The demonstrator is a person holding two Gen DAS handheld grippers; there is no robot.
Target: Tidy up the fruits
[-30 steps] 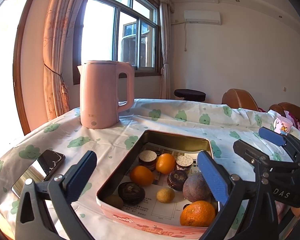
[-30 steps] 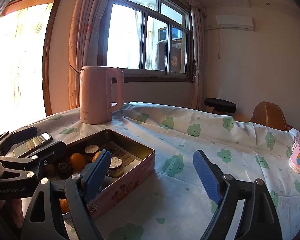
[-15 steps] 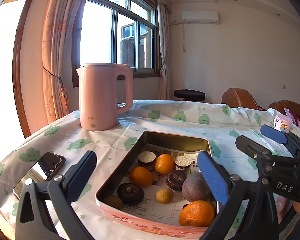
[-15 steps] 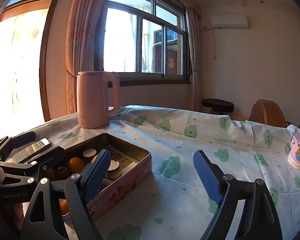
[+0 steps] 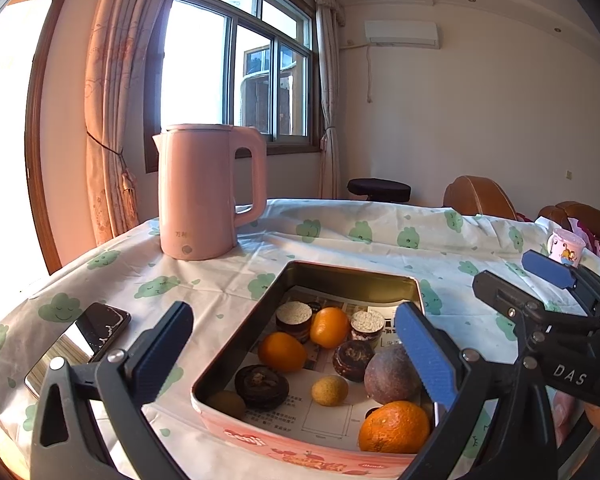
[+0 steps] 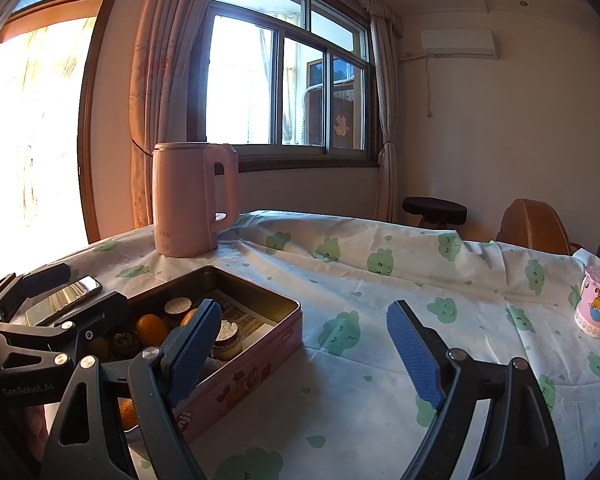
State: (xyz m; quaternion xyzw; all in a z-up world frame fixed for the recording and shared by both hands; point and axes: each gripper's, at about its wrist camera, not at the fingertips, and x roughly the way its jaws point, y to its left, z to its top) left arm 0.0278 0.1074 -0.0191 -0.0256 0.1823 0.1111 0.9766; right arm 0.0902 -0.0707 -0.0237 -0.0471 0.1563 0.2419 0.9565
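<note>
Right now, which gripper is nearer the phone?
Left. The left gripper hovers over the tin's near end, beside the phone; the right gripper is beyond the tin.

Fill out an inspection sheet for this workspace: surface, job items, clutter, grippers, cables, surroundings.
Surface: table under a white tablecloth with green prints, wrinkled.
Job's things: open pink tin lined with printed paper, holding oranges, a purple round fruit, small yellowish fruits and dark cut pieces.
Clutter: pink kettle, upright; phone lying flat left of the tin; pink cartoon cup, far right.
Grippers: left gripper open, hovering at the tin's near end, holding nothing; right gripper open, over bare cloth beside the tin.
Cables: nothing seen on the table.
Surroundings: window with curtains, dark stool, brown chairs.
</note>
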